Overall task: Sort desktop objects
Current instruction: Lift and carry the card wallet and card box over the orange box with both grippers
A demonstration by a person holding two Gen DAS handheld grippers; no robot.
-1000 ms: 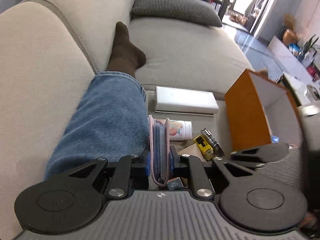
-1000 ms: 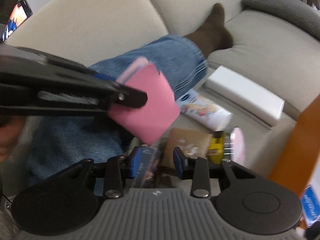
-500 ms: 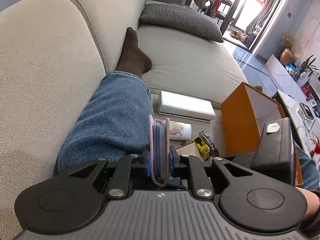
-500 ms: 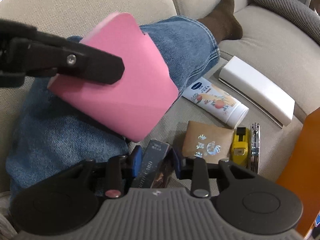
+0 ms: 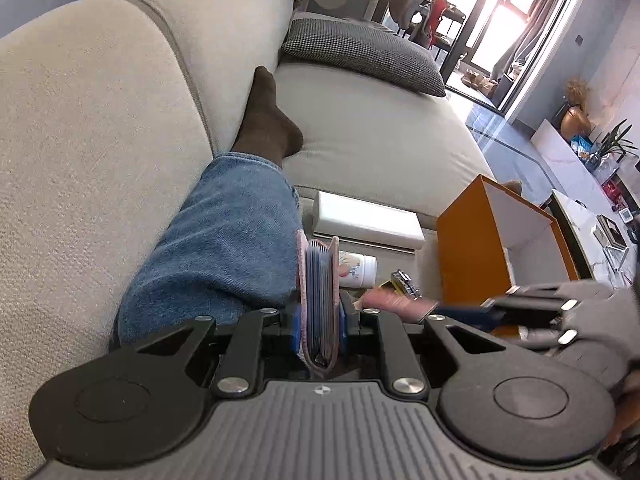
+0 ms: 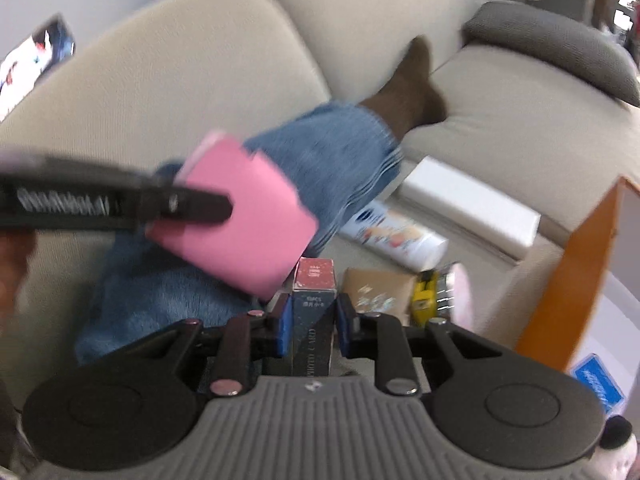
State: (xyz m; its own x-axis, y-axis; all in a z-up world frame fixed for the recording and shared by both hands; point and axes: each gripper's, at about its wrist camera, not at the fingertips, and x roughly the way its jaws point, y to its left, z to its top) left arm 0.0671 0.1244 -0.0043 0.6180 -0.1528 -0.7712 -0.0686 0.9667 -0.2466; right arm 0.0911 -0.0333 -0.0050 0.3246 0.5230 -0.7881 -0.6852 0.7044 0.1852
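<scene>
The left hand-held gripper [image 5: 319, 316] was seen closed on a pink accordion-style card wallet with blue inner pockets [image 5: 319, 280], which was pinched upright between the blue pads and lifted clear of the sofa seat; in the right wrist view the same wallet [image 6: 244, 216] appeared as a broad pink face above the clutter. The right hand-held gripper [image 6: 312, 320] was closed on a small dark rectangular card box with a red end panel [image 6: 313, 304], gripped across its narrow sides, probably because that width suited the span of the jaws. Both items were held off the cushion, a posture judged to suit carrying them to the open orange cardboard box with a white interior [image 5: 472, 248], which stood at the right of the pile and in which a blue-labelled item [image 6: 596, 380] already lay. Still lying on the beige sofa seat [image 5: 372, 136] were a white lotion tube with a fruit print [image 6: 394, 236], a brown paper sachet [image 6: 376, 288], a yellow tape measure [image 6: 425, 296], a round metal-rimmed object just beside it, and a flat white rectangular box [image 5: 366, 220] set against the back cushion. A denim-clad leg with a brown sock [image 5: 224, 248] lay along the left side of the pile. The right wrist view was blurred, so finer details could not be read.
</scene>
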